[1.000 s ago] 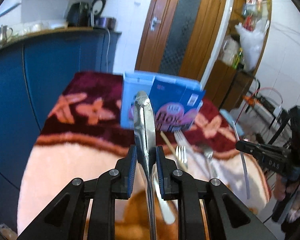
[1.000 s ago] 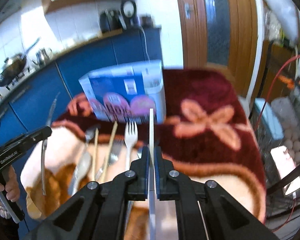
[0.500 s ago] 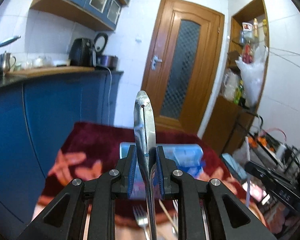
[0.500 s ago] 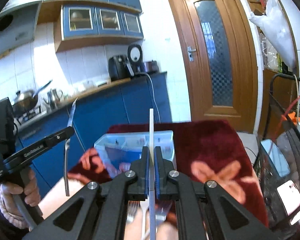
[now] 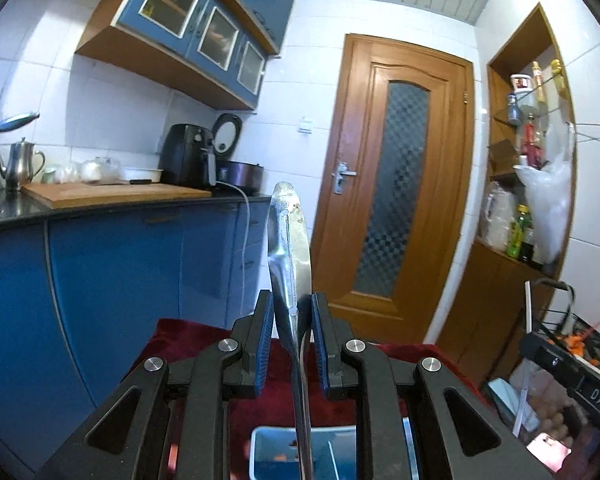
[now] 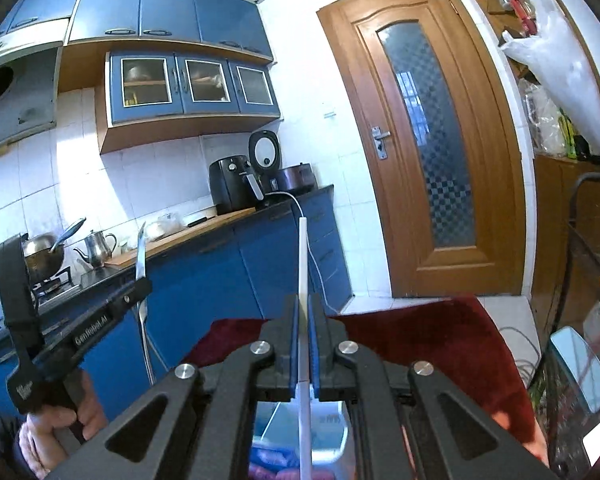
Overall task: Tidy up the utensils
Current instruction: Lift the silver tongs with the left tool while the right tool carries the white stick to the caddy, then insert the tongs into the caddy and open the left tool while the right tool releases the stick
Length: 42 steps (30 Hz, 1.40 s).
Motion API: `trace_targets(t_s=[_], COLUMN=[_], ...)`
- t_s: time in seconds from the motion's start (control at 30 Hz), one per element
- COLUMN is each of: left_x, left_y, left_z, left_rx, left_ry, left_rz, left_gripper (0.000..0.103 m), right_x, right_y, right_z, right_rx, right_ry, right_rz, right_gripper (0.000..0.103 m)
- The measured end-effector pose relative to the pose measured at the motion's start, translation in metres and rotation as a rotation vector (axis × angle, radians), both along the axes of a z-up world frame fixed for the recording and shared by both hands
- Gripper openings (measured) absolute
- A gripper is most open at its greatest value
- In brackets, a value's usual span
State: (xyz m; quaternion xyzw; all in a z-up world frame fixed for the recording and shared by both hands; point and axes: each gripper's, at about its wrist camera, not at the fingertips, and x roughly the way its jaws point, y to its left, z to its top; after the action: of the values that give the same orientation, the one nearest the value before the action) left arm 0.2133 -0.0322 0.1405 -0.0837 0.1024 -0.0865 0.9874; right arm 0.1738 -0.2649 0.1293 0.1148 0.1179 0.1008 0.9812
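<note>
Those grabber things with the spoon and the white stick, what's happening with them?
A person is sorting utensils with a hand-held gripper in each hand. The left hand-held gripper is clamped on a metal spoon, and the right hand-held gripper is clamped on a thin white stick, maybe a chopstick. Both are held up in the air above a blue box that sits on a dark red cloth. Neither utensil is in the box yet.

White lettering reading "GenRobot.AI" is printed along the black body of the left claw (image 6: 138, 286), seen from the right wrist view. The letters "DAS" are printed in white on the black body of the right claw (image 5: 530, 334).
</note>
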Motion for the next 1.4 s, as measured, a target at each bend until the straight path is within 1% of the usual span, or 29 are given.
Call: trace_targets(t_s=[0.13,0.2,0.37,0.43,0.5,0.53,0.63,0.77,0.9,0.97,1.0,1.03,1.07,1.1,1.13,1.4], left_x=[0.012,0.014,0.016,0.015,0.014,0.013,0.010,0.005,-0.006,-0.010,-0.012,-0.015,-0.018,-0.021,-0.025,-0.057], left_y=[0.000,0.000,-0.007,-0.009,-0.010,-0.011,-0.017,-0.013,-0.012,-0.012,-0.012,-0.012,-0.012,-0.012,-0.011,-0.003], left_z=[-0.015,-0.022,-0.036,-0.039,-0.043,-0.045,-0.055,-0.064,-0.068,-0.070,-0.071,-0.071,-0.070,-0.069,-0.068,-0.053], left_rx=[-0.001,0.004,0.042,0.052,0.049,0.052,0.098,0.095,0.115,0.116,0.121,0.126,0.134,0.139,0.143,0.166], left_ry=[-0.023,-0.048,-0.082,-0.096,-0.087,-0.080,-0.048,0.028,0.054,0.073,0.082,0.086,0.092,0.095,0.099,0.162], left_rz=[0.054,0.083,0.141,0.152,0.152,0.145,0.110,0.049,0.007,-0.021,-0.031,-0.036,-0.045,-0.058,-0.072,-0.117], left_gripper=[0.019,0.019,0.019,0.019,0.019,0.019,0.020,0.020,0.020,0.022,0.023,0.030,0.036,0.039,0.041,0.041], right_x=[0.018,0.024,0.033,0.034,0.035,0.035,0.035,0.030,0.023,0.017,0.014,0.010,0.006,0.003,-0.002,-0.036], right_y=[0.005,0.006,0.008,0.009,0.009,0.009,0.009,0.011,0.017,0.018,0.018,0.017,0.017,0.017,0.016,0.023], right_z=[-0.011,-0.016,-0.032,-0.035,-0.038,-0.040,-0.045,-0.048,-0.048,-0.044,-0.041,-0.038,-0.034,-0.032,-0.027,-0.004], right_rx=[-0.024,-0.031,-0.060,-0.075,-0.076,-0.080,-0.104,-0.113,-0.133,-0.131,-0.124,-0.114,-0.106,-0.103,-0.102,-0.129], right_ry=[-0.017,-0.014,-0.004,0.002,0.018,0.029,0.069,0.104,0.133,0.140,0.141,0.138,0.134,0.132,0.129,0.139], right_rz=[0.005,0.014,0.027,0.030,0.036,0.037,0.045,0.063,0.071,0.061,0.057,0.053,0.049,0.047,0.041,0.037], right_gripper=[0.006,0.006,0.006,0.006,0.006,0.006,0.006,0.007,0.007,0.011,0.017,0.023,0.025,0.028,0.030,0.031])
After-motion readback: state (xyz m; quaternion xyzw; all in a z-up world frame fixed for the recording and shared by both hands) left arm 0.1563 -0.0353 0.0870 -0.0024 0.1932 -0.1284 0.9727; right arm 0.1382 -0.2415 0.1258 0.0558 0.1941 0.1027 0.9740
